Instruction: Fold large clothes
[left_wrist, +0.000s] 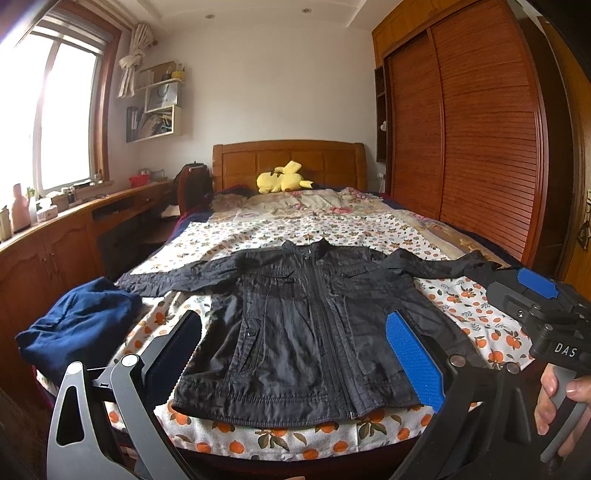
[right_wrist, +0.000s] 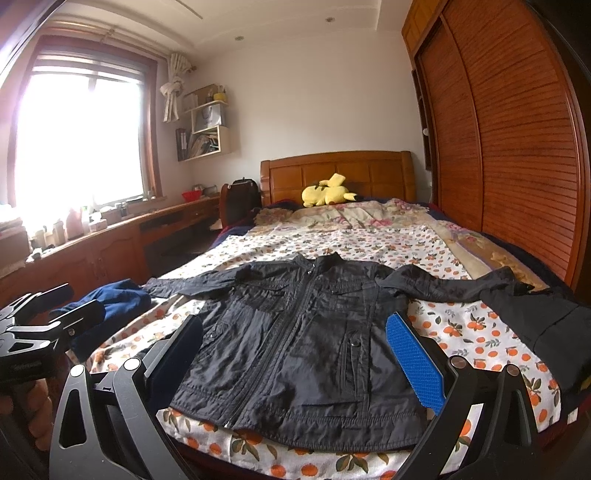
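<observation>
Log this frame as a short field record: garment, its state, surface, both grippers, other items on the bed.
garment: black jacket
state: spread flat, front up, zipped, sleeves out to both sides, unfolded
surface: bed with orange-print sheet
left gripper: open, above the hem, holding nothing
right gripper: open, above the hem, holding nothing
other items: blue garment at the left edge; yellow plush by the headboard

This is a bedroom in a home: a wooden bed (left_wrist: 258, 236) with a carved headboard (left_wrist: 290, 162) fills the middle, spread with an orange-print sheet (right_wrist: 476, 325) and a floral quilt (right_wrist: 354, 218), a yellow plush toy (left_wrist: 282, 178) at 12 o'clock. At 3 o'clock stands a louvred wooden wardrobe (left_wrist: 480, 147); at 9 o'clock a bright window (right_wrist: 77, 133), a tied curtain (right_wrist: 173, 94), wall shelves (left_wrist: 160, 103) and a cluttered wooden surface (left_wrist: 74, 214).
</observation>
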